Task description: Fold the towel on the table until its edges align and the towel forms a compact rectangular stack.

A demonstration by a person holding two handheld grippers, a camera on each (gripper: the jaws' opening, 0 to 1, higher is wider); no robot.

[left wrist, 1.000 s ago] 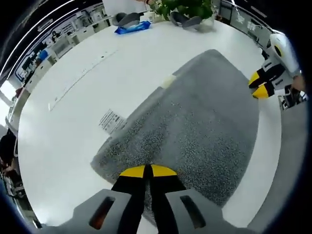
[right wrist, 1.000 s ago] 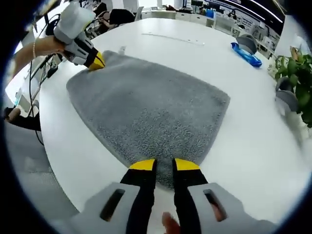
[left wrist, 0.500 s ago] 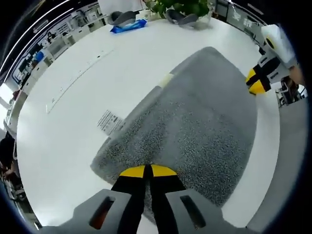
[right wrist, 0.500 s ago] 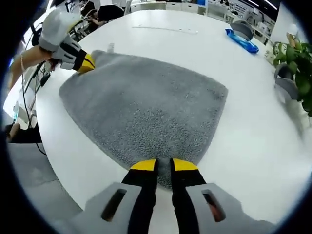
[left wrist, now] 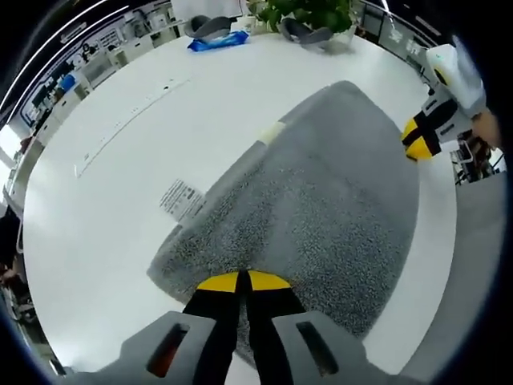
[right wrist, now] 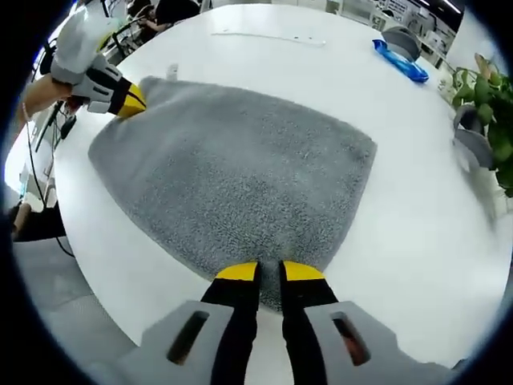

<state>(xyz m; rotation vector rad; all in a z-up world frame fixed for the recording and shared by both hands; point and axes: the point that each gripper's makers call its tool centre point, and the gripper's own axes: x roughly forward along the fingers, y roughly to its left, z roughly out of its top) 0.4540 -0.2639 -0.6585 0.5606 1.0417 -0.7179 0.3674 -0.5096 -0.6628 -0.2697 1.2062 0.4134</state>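
A grey towel (left wrist: 321, 200) lies folded over on the round white table (left wrist: 120, 160), with a white care label (left wrist: 183, 198) sticking out at one edge. My left gripper (left wrist: 243, 281) sits at the towel's near corner, its yellow-tipped jaws pressed together on the fabric. In the right gripper view the same towel (right wrist: 240, 168) spreads ahead, and my right gripper (right wrist: 260, 271) pinches its near edge with only a thin slit between the jaws. Each gripper also appears in the other's view, the right gripper (left wrist: 421, 138) and the left gripper (right wrist: 128, 100), both at far towel corners.
A blue packet (left wrist: 218, 42) and a potted plant (left wrist: 300, 12) stand at the table's far side, with grey objects (left wrist: 210, 29) beside them. A thin pale strip (left wrist: 128, 120) lies on the table. The table edge (right wrist: 104, 265) runs close by both grippers.
The right gripper's jaws have drawn closer together on the towel edge. Both views have shifted slightly; the towel lies much as before.
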